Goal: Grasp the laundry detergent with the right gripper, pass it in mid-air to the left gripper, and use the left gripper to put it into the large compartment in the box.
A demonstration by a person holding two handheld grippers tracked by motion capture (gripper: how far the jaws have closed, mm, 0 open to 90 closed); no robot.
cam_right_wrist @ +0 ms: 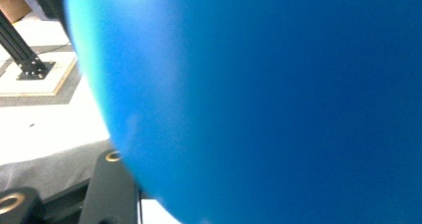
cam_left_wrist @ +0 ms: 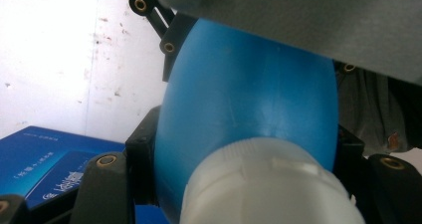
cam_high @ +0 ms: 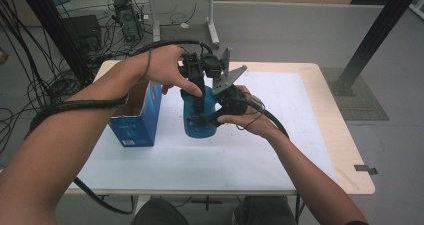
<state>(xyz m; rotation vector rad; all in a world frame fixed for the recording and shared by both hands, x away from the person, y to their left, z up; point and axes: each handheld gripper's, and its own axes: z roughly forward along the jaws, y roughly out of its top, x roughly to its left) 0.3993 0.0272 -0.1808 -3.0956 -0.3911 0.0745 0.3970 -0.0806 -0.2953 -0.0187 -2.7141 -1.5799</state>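
The bottle point(cam_high: 200, 116) is clamped between the left tongs point(cam_high: 196, 96) from above and the right tongs point(cam_high: 216, 116) at its side. Slip is risked on the smooth, curved plastic; the box point(cam_high: 137, 116) beside the left tongs could be knocked.

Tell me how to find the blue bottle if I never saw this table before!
Look at the white sheet covering the wooden table, then at the open blue box standing on its left part. Just right of that box, where both grippers meet, is the blue bottle. Unlike the square box, it is round and smooth, with a white ribbed cap.
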